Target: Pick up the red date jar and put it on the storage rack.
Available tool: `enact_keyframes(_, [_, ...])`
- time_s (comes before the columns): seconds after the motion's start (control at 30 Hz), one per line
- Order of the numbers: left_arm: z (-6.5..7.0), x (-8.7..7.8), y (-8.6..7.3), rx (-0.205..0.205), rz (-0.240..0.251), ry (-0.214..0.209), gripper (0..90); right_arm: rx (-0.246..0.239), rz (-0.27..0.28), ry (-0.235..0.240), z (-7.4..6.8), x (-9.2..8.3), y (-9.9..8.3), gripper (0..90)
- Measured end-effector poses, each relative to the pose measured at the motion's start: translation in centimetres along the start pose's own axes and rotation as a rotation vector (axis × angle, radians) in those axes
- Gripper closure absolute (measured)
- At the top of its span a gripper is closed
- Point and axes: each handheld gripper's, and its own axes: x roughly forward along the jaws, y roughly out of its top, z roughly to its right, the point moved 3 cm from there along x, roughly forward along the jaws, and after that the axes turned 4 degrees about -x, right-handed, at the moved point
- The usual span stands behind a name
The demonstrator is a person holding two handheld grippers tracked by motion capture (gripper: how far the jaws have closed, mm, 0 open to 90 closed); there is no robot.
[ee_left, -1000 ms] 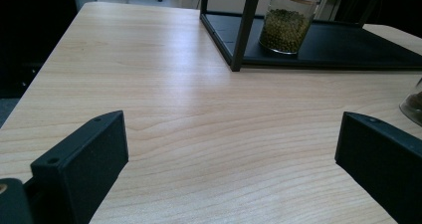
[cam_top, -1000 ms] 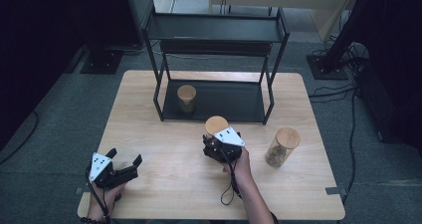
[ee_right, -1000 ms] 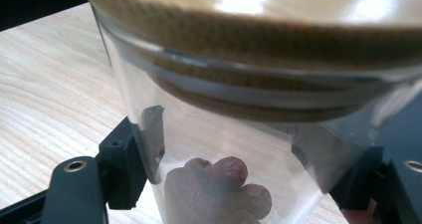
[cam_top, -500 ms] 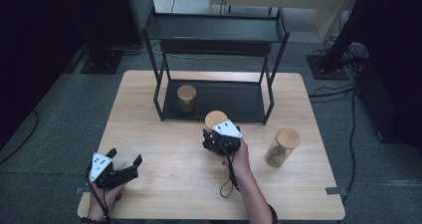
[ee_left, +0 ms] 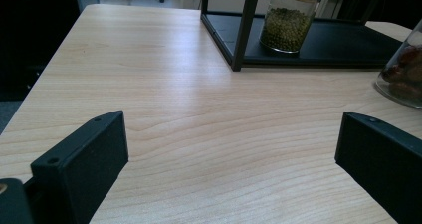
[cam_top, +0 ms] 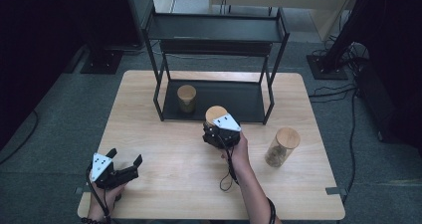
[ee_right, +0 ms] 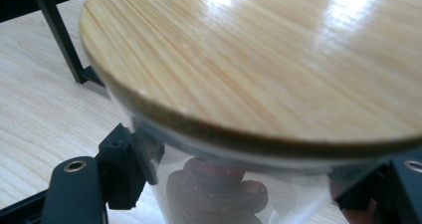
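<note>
At frame centre, the right gripper (cam_top: 219,131) pinches a wooden-lidded jar (ee_right: 259,89) of red fruit just before the black rack (cam_top: 214,35). Lower left, the left gripper (cam_top: 123,166) rests with jaws spread.

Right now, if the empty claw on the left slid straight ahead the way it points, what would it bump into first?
Probably the black rack's front leg, with the jar of green beans just behind it. The left claw stands open over bare table; depth is hard to judge, so it might slip past.
</note>
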Motion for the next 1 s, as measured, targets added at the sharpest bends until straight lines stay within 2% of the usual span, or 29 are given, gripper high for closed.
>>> enact_keyframes(0.2, [0.0,0.0,0.0,-0.007,0.000,0.007,0.4,-0.007,-0.001,-0.005,0.1,0.5,0.4,24.9])
enact_keyframes(0.47, [0.0,0.0,0.0,0.005,-0.003,0.009,0.4,0.002,-0.010,-0.012,0.4,1.2,0.6,24.9])
enact_keyframes(1.0, [0.1,0.0,0.0,0.012,0.000,0.010,0.4,-0.013,0.002,-0.022,0.9,1.6,2.6,24.9])
